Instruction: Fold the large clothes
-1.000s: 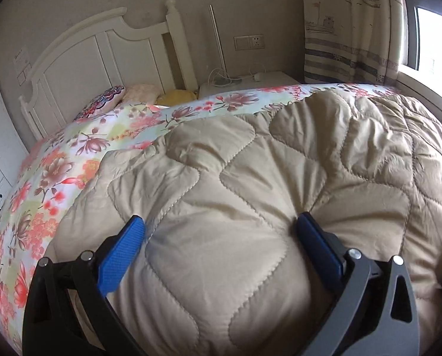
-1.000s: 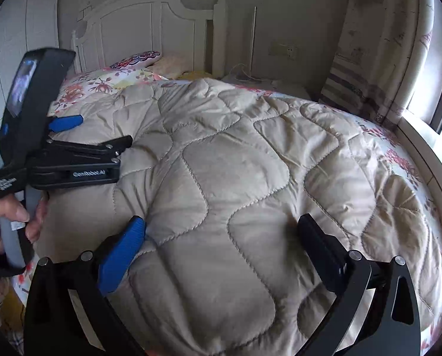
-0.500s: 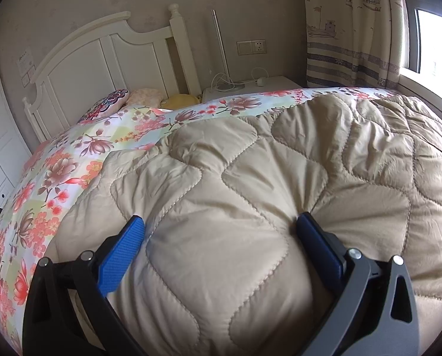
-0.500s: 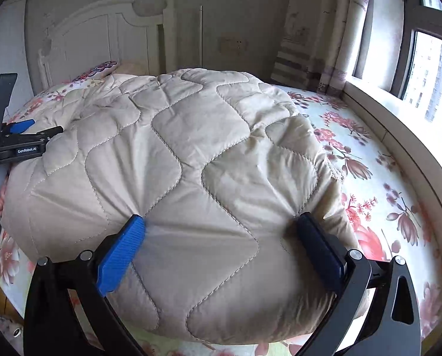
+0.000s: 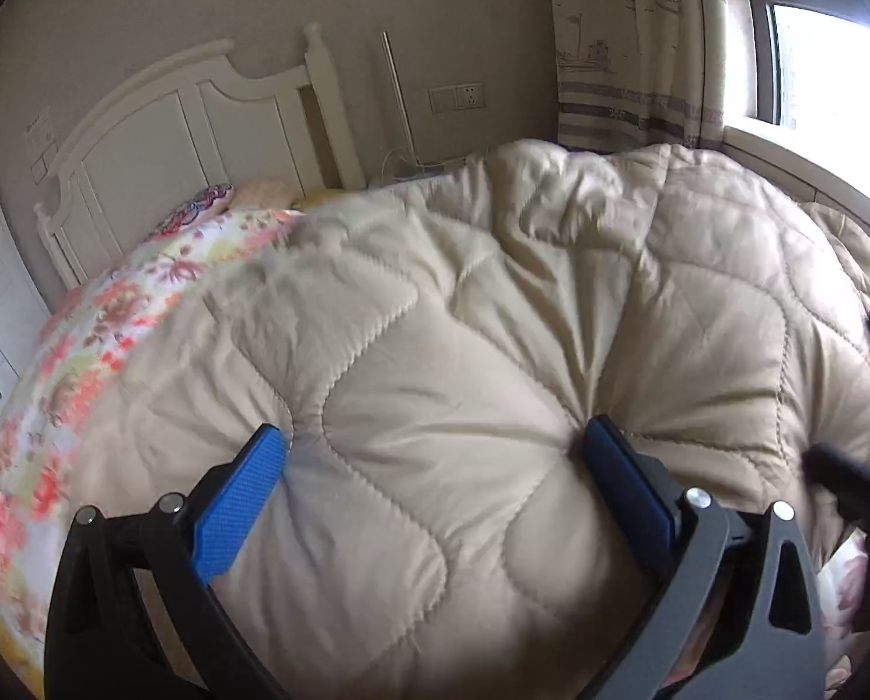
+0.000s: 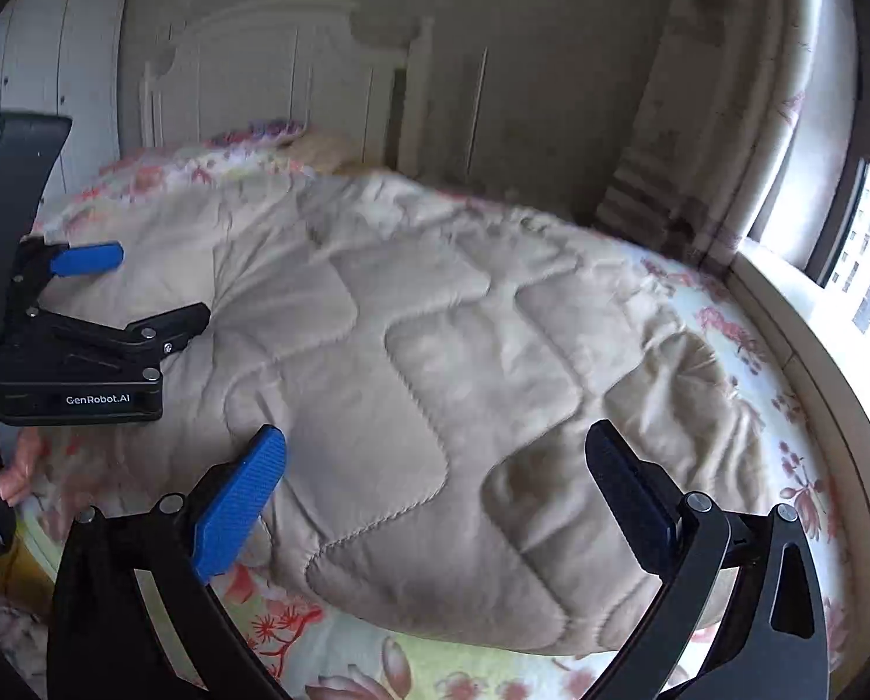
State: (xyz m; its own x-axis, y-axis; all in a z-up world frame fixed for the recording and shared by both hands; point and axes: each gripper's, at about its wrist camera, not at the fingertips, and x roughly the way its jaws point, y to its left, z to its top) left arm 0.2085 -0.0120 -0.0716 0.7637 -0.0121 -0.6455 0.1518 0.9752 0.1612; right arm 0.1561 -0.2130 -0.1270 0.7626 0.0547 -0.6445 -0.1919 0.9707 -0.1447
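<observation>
Your beige quilt [image 6: 435, 361] is puffy, with wavy stitched panels, heaped on the floral bedsheet [image 6: 744, 350] and running roughly across the bed. Your left gripper [image 5: 435, 466] has its jaws spread wide around a fat bulge of it, while your right gripper [image 6: 435, 461] hangs wide apart above it, gripping nothing.

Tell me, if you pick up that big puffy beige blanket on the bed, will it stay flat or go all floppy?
Probably floppy: the beige quilt already bunches into soft wrinkles and humps on the floral bedsheet. It looks thick and padded between its stitched lines, so likely light for its size, but bulky. It covers much of the bed, so lifting it at one spot would likely let the rest sag and drag.
</observation>
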